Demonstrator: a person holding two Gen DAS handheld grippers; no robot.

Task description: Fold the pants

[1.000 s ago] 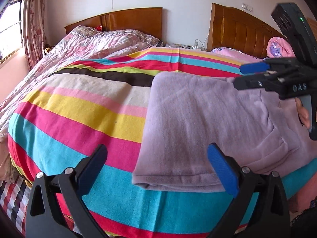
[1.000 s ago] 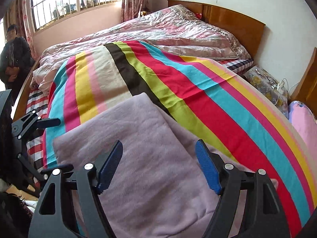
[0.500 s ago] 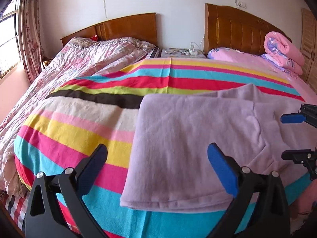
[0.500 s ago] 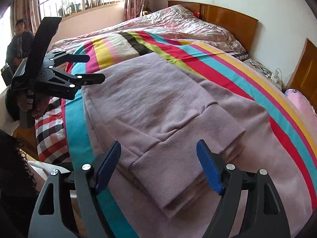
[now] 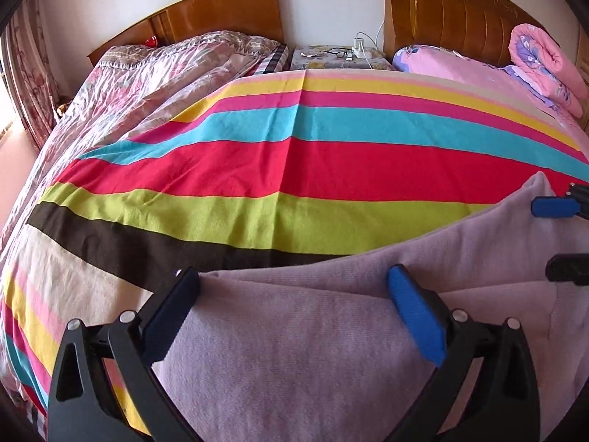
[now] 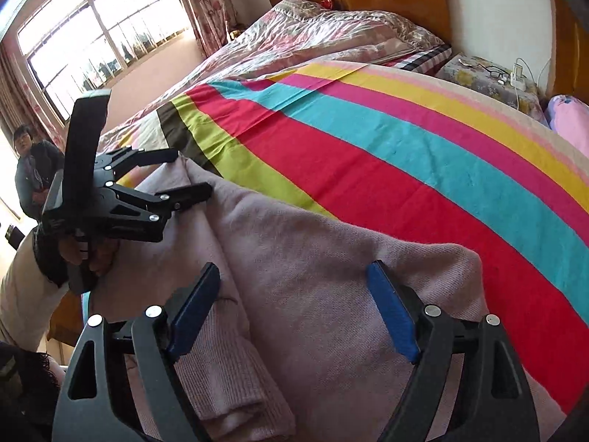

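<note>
Lavender pants [image 5: 313, 361], folded, lie on the striped blanket [image 5: 294, 169] near the bed's front edge. My left gripper [image 5: 294, 287] is open, low over the pants' far fold edge, which runs between its blue pads without being pinched. At the right border of the same view my right gripper [image 5: 563, 237] is also open over the cloth. From the right wrist, the right gripper [image 6: 294, 280] stands open above the pants [image 6: 294, 243], near their far right corner. The left gripper [image 6: 191, 175] straddles the far left corner, a hand [image 6: 88, 254] holding it.
A crumpled pink quilt [image 5: 176, 70] covers the bed's far left. Behind stand wooden headboards [image 5: 221, 11] and a nightstand [image 5: 331, 57] with a charger and glasses. A rolled pink quilt [image 5: 545, 62] lies far right. A person [image 6: 29, 169] stands by the window [image 6: 99, 29].
Both grippers moved forward across the pants to their far edge and dropped closer to the cloth. Both stayed open; the pants lie as before.
</note>
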